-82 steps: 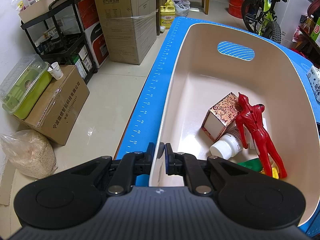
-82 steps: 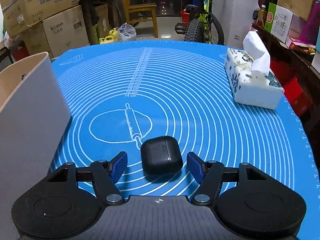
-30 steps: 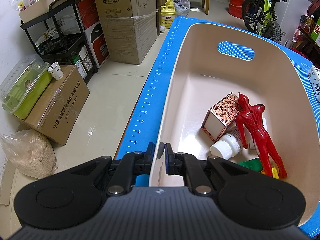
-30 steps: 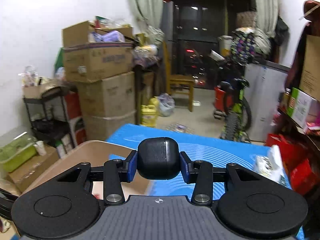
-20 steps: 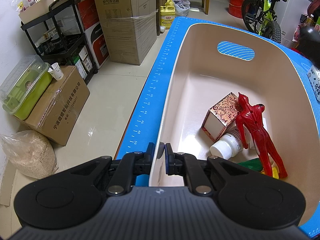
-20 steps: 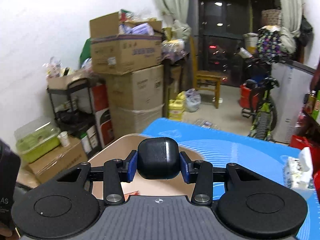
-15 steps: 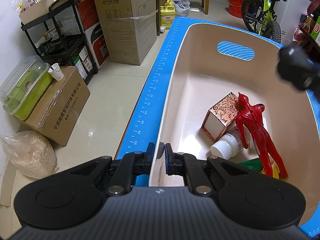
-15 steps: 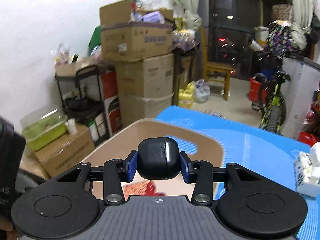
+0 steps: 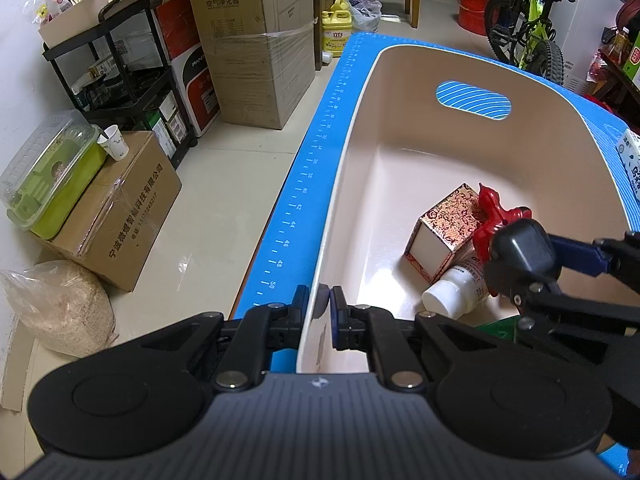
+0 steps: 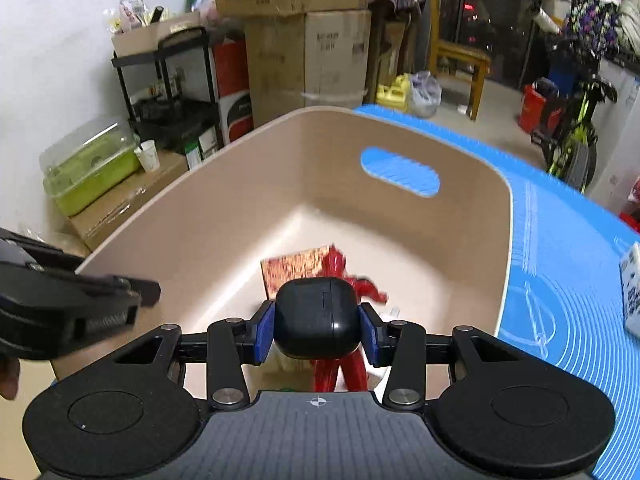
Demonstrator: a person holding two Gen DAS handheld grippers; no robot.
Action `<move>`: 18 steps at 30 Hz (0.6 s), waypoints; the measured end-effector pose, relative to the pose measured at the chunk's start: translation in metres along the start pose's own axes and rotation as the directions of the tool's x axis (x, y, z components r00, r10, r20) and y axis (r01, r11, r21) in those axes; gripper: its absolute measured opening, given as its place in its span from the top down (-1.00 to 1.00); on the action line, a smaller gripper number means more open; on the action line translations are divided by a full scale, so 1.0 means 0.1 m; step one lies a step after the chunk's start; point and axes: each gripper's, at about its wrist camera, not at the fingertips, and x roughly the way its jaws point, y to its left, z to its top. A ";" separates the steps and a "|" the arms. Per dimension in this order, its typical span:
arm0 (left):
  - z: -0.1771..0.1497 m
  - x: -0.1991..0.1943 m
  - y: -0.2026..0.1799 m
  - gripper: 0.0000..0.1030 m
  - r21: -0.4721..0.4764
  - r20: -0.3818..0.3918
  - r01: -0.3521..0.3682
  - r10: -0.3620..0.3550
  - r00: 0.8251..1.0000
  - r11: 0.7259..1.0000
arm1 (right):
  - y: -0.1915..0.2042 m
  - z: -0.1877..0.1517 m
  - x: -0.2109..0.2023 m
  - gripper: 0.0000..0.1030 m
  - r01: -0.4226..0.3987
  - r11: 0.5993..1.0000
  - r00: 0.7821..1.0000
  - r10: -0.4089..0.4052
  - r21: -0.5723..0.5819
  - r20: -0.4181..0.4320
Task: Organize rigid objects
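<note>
My right gripper is shut on a black earbud case and holds it above the inside of the beige bin. The case also shows in the left wrist view, over the bin's contents. My left gripper is shut on the bin's near-left rim. In the bin lie a red toy figure, a patterned red-gold box and a white bottle. A green item is partly hidden under the right gripper.
The bin stands on a blue mat at the table's left edge. A tissue box sits on the mat to the right. Cardboard boxes, a black shelf rack and a bicycle stand on the floor beyond.
My right gripper closed on the earbud case, lifted it off the mat and carried it left, then lowered it over the bin. The left gripper has not moved.
</note>
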 end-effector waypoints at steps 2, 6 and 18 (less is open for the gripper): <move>0.00 0.00 0.00 0.75 0.001 -0.001 0.000 0.000 1.000 1.000 | -0.01 0.01 0.00 0.07 -0.004 1.000 1.000 0.004 0.006 -0.004; 0.00 -0.02 -0.02 0.62 0.007 -0.003 -0.020 0.020 1.000 1.000 | -0.06 0.02 -0.10 -0.24 -0.025 0.999 1.000 0.025 0.044 0.019; 0.09 -0.59 -0.18 -0.75 -0.027 0.134 -0.101 0.104 0.986 0.995 | -0.41 0.06 -0.80 -0.82 0.023 0.985 0.986 -0.050 0.168 0.159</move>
